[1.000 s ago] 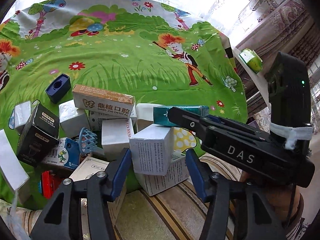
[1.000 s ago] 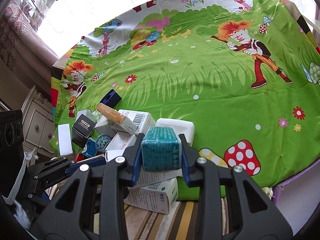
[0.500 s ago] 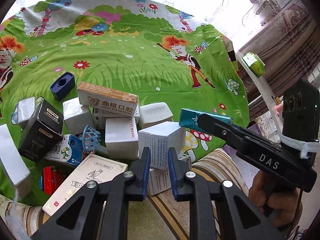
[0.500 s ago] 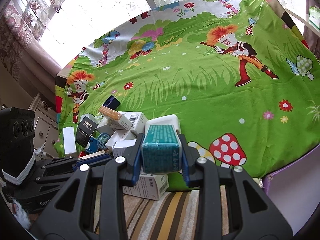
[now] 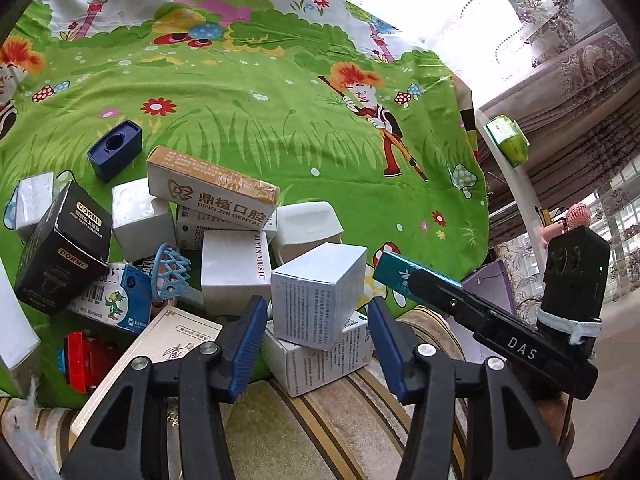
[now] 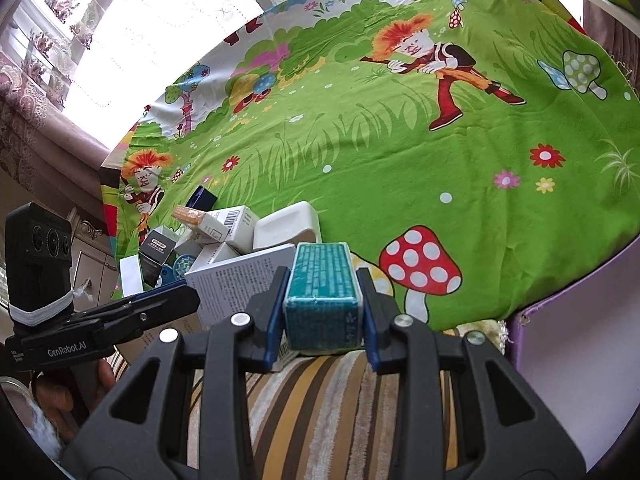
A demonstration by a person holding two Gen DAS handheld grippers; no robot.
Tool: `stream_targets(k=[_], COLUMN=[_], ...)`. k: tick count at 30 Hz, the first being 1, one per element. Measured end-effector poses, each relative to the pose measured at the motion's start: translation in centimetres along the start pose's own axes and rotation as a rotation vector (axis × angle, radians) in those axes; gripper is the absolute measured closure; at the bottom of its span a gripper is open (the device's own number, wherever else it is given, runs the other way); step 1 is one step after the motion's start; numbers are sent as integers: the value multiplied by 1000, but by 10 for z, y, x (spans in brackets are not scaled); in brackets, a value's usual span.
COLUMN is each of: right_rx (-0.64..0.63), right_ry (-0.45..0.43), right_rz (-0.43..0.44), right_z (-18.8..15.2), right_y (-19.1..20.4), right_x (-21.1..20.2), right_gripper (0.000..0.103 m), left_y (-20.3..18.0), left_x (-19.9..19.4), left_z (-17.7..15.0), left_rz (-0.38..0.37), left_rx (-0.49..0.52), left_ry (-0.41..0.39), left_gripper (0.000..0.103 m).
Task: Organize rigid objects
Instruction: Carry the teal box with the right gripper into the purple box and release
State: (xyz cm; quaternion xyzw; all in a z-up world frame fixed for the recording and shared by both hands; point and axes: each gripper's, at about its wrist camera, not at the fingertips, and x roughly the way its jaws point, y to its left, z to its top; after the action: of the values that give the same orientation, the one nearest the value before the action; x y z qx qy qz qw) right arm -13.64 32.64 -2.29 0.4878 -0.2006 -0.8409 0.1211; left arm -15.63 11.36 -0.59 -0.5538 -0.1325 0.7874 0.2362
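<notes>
Left tool [image 5: 316, 336] open-jawed, just widened, before tilted white box [image 5: 316, 292] atop box pile [image 5: 192, 240].

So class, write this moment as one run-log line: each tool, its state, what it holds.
left tool: jaws just reopened, empty, facing white box | right tool: shut on teal box | pile on green cloth

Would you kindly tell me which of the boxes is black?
The DORMI box at the pile's left edge; it alone is black with gold labels, while its neighbours are white, tan or teal.

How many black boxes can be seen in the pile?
1. The black DORMI box stands tilted at the pile's left side, beside the parrot-printed box. Other black boxes may be hidden under the pile.
</notes>
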Motion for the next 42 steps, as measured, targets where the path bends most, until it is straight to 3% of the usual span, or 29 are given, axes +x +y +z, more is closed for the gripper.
stream_targets(k=[12, 18, 19, 21, 27, 35, 42], right_rx=[-44, -62, -64, -71, -81, -86, -66], right_ry=[67, 80, 80, 77, 29, -94, -141], right_rz=[-11, -11, -11, -17, -20, -113, -250], right_z=[-4, -5, -5, -6, -8, -22, -47], right_y=[5, 8, 8, 10, 12, -7, -42], right_x=[17, 20, 20, 20, 6, -50, -91], right_gripper=[66, 66, 66, 66, 66, 66, 66], left_y=[0, -4, -4, -5, -8, -32, -79], left_x=[14, 18, 19, 20, 8, -24, -17], left_z=[8, 9, 8, 7, 3, -10, -33], left_rz=[48, 66, 71, 86, 79, -13, -143], left_rx=[-32, -8, -5, 11, 12, 24, 72], left_ry=[101, 96, 97, 91, 41, -79, -65], left_gripper=[47, 47, 48, 62, 63, 66, 66])
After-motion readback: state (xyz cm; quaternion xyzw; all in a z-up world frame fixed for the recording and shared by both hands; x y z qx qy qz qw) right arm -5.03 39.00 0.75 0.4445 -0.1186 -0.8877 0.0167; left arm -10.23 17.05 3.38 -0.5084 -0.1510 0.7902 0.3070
